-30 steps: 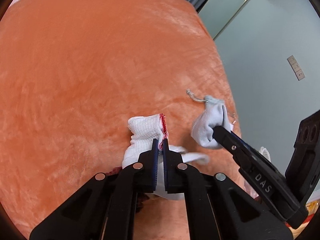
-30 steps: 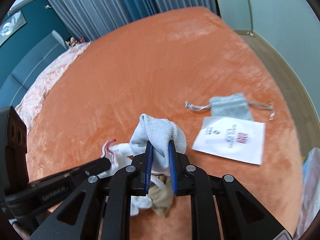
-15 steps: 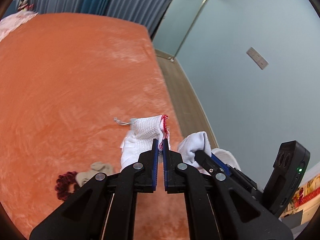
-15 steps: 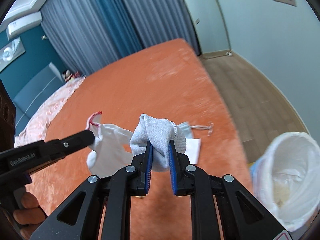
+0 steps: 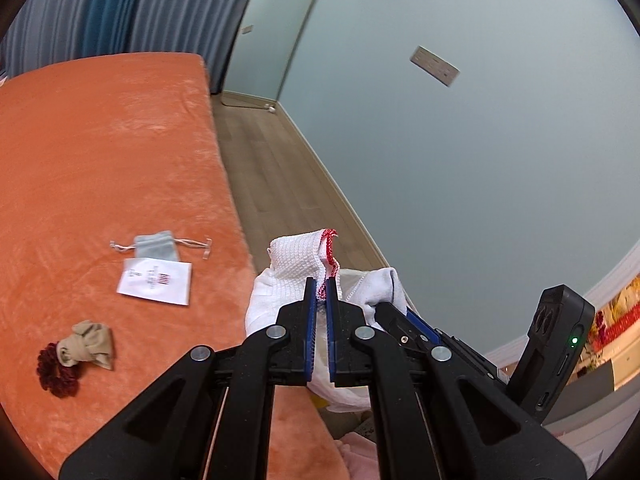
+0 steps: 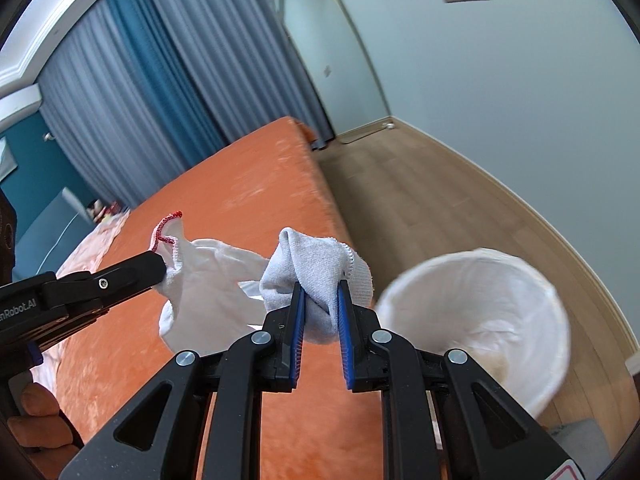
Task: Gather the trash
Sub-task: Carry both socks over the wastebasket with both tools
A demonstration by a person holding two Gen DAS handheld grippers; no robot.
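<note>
Socks: left claw [image 5: 320, 284] grips red-trimmed sock [image 5: 298, 264], right claw [image 6: 320, 292] grips grey sock [image 6: 320, 268] beside bin [image 6: 480, 308]

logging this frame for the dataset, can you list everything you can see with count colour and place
white sock with red trim: 1, white and red, held off the bed in the left gripper
pale grey sock: 1, pale grey, held in the right gripper
trash bin: 1, white liner, on the floor beside the bed
bed cover: 1, orange
drawstring pouch: 1, grey, on the bed
paper card: 1, white, printed, just in front of the pouch
beige sock: 1, bunched, on the bed
scrunchie: 1, dark red, touching the beige sock
curtains: grey and blue, behind the bed
left gripper: 1, black, blue fingers, shut
right gripper: 1, black, blue fingers, shut
</note>
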